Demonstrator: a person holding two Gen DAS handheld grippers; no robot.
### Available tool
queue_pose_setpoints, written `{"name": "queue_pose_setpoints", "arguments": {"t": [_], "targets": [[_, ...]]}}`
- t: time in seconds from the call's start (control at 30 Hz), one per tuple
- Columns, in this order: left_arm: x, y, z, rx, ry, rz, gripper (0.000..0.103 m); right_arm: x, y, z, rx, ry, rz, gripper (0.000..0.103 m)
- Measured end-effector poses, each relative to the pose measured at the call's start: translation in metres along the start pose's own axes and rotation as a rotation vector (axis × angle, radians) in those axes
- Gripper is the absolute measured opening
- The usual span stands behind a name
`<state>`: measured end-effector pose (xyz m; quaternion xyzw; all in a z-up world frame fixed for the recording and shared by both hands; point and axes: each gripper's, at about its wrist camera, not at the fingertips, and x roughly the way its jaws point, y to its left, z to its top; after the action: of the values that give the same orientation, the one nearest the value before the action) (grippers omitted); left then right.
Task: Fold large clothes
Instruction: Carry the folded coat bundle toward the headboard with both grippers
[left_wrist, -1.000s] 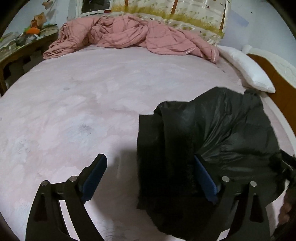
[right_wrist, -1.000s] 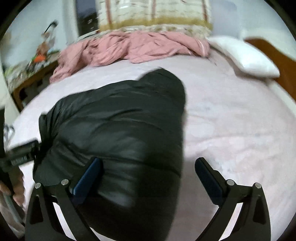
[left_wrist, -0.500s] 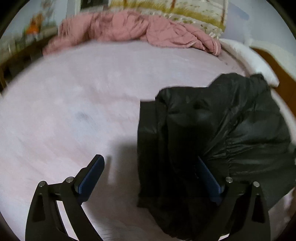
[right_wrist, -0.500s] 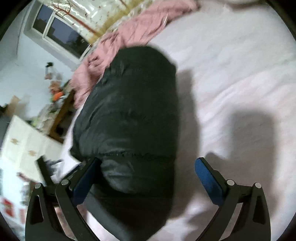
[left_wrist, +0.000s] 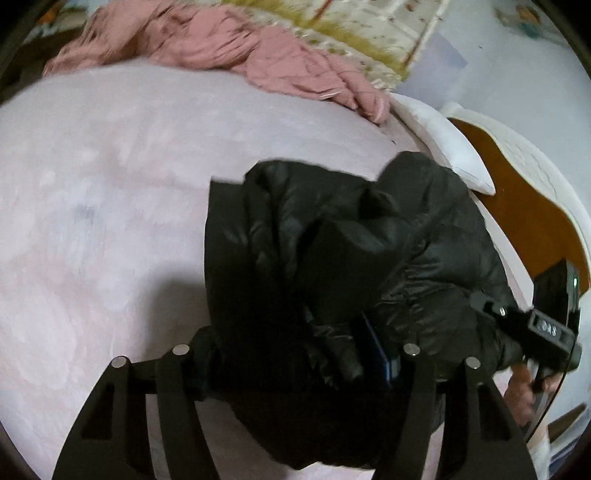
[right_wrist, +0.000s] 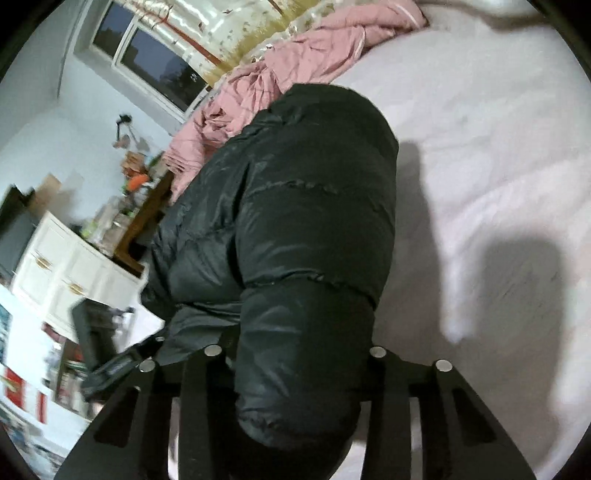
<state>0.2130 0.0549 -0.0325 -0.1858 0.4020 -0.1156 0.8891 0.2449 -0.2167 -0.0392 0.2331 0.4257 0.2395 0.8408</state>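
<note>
Both grippers have dropped onto the black puffer jacket (left_wrist: 369, 251) since the earlier frames, when their jaws stood wide apart with only an edge of it between them.

- Jacket: lies bunched on the pink bed (left_wrist: 110, 192), toward its near edge and the headboard side; pink quilt (left_wrist: 236, 48) heaped along the far edge, white pillow (left_wrist: 450, 147) by the headboard corner.
- Left gripper (left_wrist: 295, 354): jaws closing, a thick fold of jacket filling the gap between them. One blue pad shows pressed against the fabric; other pad buried.
- Right gripper (right_wrist: 295, 354): jaws closing around a padded roll of the jacket, likely a sleeve or side panel. Pads hidden under the fabric, which bulges out past the jaws, so it looks squeezed.
- Right gripper's body also shows at the jacket's right edge in the left view, a hand (left_wrist: 524, 387) behind it.

Step in hand, by my reading: secure two grips before lifting to spread or fold. To do it well, let both jaws finish closing before pulling. Slippery shell and puffy fill may slide out. Lift both sides together and keep the grips apart so the jacket opens flat, not twisted.
</note>
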Motion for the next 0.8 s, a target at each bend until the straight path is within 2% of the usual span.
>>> {"name": "queue_pose_setpoints", "arguments": {"t": [0.03, 0.07, 0.17, 0.27, 0.4, 0.43, 0.5, 0.6, 0.73, 0.8], "targets": [[-0.001, -0.003, 0.002, 0.009, -0.003, -0.004, 0.075, -0.004, 0.002, 0.005, -0.018, -0.017, -0.038, 0.037], [-0.002, -0.004, 0.003, 0.009, -0.006, -0.004, 0.077, -0.009, 0.002, 0.011, -0.029, -0.029, -0.065, 0.036], [0.007, -0.012, 0.009, -0.005, 0.027, -0.042, 0.078, -0.028, 0.003, 0.024, -0.063, -0.058, -0.129, 0.036], [0.033, -0.038, 0.019, 0.008, 0.098, -0.082, 0.078, -0.053, 0.0, 0.041, -0.127, -0.103, -0.26, 0.036], [0.075, -0.108, 0.036, 0.102, 0.112, -0.081, 0.073, -0.094, -0.024, 0.059, -0.142, -0.163, -0.418, 0.036], [0.09, -0.128, 0.04, 0.129, 0.123, -0.093, 0.064, -0.105, -0.032, 0.065, -0.151, -0.181, -0.464, 0.036], [0.124, -0.164, 0.045, 0.145, 0.186, -0.154, 0.055, -0.123, -0.049, 0.076, -0.187, -0.211, -0.548, 0.037], [0.163, -0.212, 0.052, 0.122, 0.203, -0.188, 0.054, -0.152, -0.076, 0.091, -0.238, -0.248, -0.64, 0.037], [0.202, -0.282, 0.054, 0.192, 0.18, -0.228, 0.05, -0.185, -0.129, 0.124, -0.243, -0.284, -0.777, 0.037], [0.221, -0.309, 0.052, 0.177, 0.184, -0.254, 0.05, -0.197, -0.154, 0.141, -0.228, -0.289, -0.819, 0.037]]}}
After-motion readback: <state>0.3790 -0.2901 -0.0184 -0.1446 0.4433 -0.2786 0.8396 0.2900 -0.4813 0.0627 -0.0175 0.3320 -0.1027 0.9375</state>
